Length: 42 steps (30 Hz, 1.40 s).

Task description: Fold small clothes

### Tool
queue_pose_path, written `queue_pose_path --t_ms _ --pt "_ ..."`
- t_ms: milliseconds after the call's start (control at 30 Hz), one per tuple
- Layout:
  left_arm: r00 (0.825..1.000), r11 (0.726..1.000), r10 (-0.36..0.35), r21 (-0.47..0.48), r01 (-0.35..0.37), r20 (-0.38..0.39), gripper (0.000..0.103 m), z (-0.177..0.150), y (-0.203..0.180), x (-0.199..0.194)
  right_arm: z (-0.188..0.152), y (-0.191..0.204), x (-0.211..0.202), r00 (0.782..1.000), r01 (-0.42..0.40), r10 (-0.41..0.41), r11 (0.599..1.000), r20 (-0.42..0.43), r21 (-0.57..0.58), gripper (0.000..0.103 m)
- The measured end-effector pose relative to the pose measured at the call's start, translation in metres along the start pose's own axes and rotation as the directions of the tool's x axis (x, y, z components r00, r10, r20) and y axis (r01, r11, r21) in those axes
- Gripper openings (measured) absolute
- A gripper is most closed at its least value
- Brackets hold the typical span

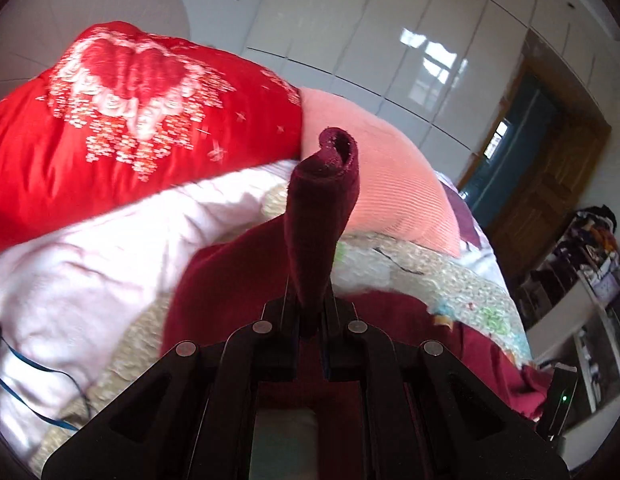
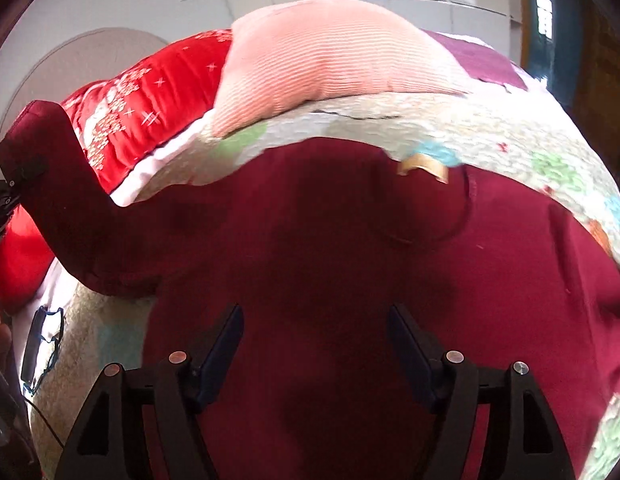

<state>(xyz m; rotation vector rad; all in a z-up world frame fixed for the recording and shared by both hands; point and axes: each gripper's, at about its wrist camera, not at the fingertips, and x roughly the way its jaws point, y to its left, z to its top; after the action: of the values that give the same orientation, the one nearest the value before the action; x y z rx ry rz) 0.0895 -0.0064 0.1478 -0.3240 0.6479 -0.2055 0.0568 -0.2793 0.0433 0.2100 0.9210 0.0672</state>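
Observation:
A dark maroon garment (image 2: 350, 248) lies spread on the patterned bed quilt (image 2: 490, 136). My left gripper (image 1: 312, 312) is shut on its sleeve (image 1: 322, 208), which stands up from the jaws with a curled cuff. In the right wrist view that lifted sleeve (image 2: 49, 184) rises at the far left, with the left gripper at the frame edge. My right gripper (image 2: 314, 334) is open, hovering just above the garment's body with nothing between its fingers.
A red embroidered quilt (image 1: 121, 120), a salmon ribbed pillow (image 1: 394, 184) and a pale pink blanket (image 1: 89, 264) are piled at the head of the bed. A blue cord (image 1: 25, 364) trails at left. White wardrobe doors (image 1: 390, 40) and a wooden door (image 1: 550, 176) stand behind.

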Motion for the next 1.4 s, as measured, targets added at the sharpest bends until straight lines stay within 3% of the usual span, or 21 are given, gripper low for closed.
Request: queue_pose_path --t_ms 100,233,300,400,467,500,567,600,633,700,767,833,933,1000,1033,1200,1300,1400 --pt "0.996 0.996 -0.067 0.053 0.071 -0.061 0.006 -0.027 -0.058 0.020 -0.009 -0.044 -0.025 0.998 0.049 -0.050 0.997 0.022 0.067 0.072" --pt "0.978 0.980 -0.133 0.123 0.154 -0.161 0.006 -0.077 -0.126 0.053 -0.014 -0.086 -0.043 0.995 0.090 -0.096 0.984 0.036 0.156 0.074" --pt "0.961 0.970 -0.157 0.149 0.194 -0.229 0.006 -0.104 -0.151 0.074 -0.016 -0.097 -0.047 0.994 0.093 -0.101 0.977 0.031 0.190 0.074" --pt "0.917 0.956 -0.169 0.165 0.241 -0.362 0.011 -0.133 -0.170 0.102 -0.021 -0.107 -0.050 0.996 0.083 -0.090 0.970 0.022 0.230 0.077" --pt "0.907 0.952 -0.162 0.181 0.247 -0.389 0.012 -0.138 -0.170 0.099 -0.023 -0.112 -0.053 0.997 0.059 -0.068 0.967 0.026 0.248 0.079" --pt "0.911 0.949 -0.163 0.191 0.249 -0.379 0.019 -0.135 -0.167 0.091 -0.022 -0.113 -0.053 0.998 0.048 -0.058 0.967 0.032 0.252 0.079" --pt "0.921 0.946 -0.170 0.203 0.252 -0.351 0.042 -0.125 -0.157 0.069 -0.022 -0.113 -0.052 0.998 0.027 -0.041 0.966 0.046 0.259 0.084" --pt "0.930 0.947 -0.175 0.204 0.249 -0.324 0.059 -0.120 -0.149 0.057 -0.021 -0.112 -0.050 0.998 0.016 -0.030 0.964 0.049 0.264 0.084" --pt "0.942 0.949 -0.174 0.207 0.238 -0.286 0.069 -0.113 -0.138 0.044 -0.019 -0.110 -0.047 0.999 -0.001 -0.014 0.963 0.052 0.270 0.084" --pt "0.967 0.955 -0.129 0.235 0.180 -0.218 0.070 -0.104 -0.116 0.024 -0.014 -0.104 -0.036 0.999 -0.023 0.010 0.960 0.047 0.277 0.084" --pt "0.982 0.957 -0.067 0.268 0.114 -0.178 0.070 -0.097 -0.098 0.013 -0.010 -0.099 -0.023 0.998 -0.056 0.046 0.957 0.042 0.286 0.084" --pt "0.989 0.961 -0.010 0.270 0.050 -0.150 0.070 -0.091 -0.078 0.010 -0.005 -0.092 -0.009 0.999 -0.047 0.045 0.959 0.014 0.279 0.085" --pt "0.986 0.977 0.050 0.211 -0.017 -0.156 0.070 -0.084 -0.045 0.014 -0.001 -0.075 0.009 0.999 0.037 -0.037 0.981 0.001 0.188 0.084" --pt "0.984 0.988 0.071 0.148 -0.047 -0.163 0.070 -0.080 -0.021 0.015 0.002 -0.057 0.013 0.994 0.107 -0.108 0.992 0.017 0.063 0.047" --pt "0.984 0.991 0.077 0.123 -0.057 -0.160 0.070 -0.077 -0.012 0.015 0.003 -0.050 0.014 0.990 0.139 -0.139 0.990 0.019 0.017 0.008" --pt "0.987 0.993 0.107 0.061 -0.100 -0.123 0.070 -0.065 0.004 0.017 0.010 -0.054 -0.034 0.980 0.110 -0.112 0.994 0.167 0.017 0.004" --pt "0.986 0.993 0.104 0.064 -0.097 -0.129 0.070 -0.065 0.001 0.023 0.009 -0.065 -0.061 0.950 0.211 -0.209 0.977 0.233 0.016 0.004" --pt "0.982 0.991 0.118 0.083 -0.107 -0.148 0.070 -0.069 -0.004 0.032 0.007 -0.089 -0.060 0.926 0.310 -0.315 0.949 0.209 0.059 0.004"
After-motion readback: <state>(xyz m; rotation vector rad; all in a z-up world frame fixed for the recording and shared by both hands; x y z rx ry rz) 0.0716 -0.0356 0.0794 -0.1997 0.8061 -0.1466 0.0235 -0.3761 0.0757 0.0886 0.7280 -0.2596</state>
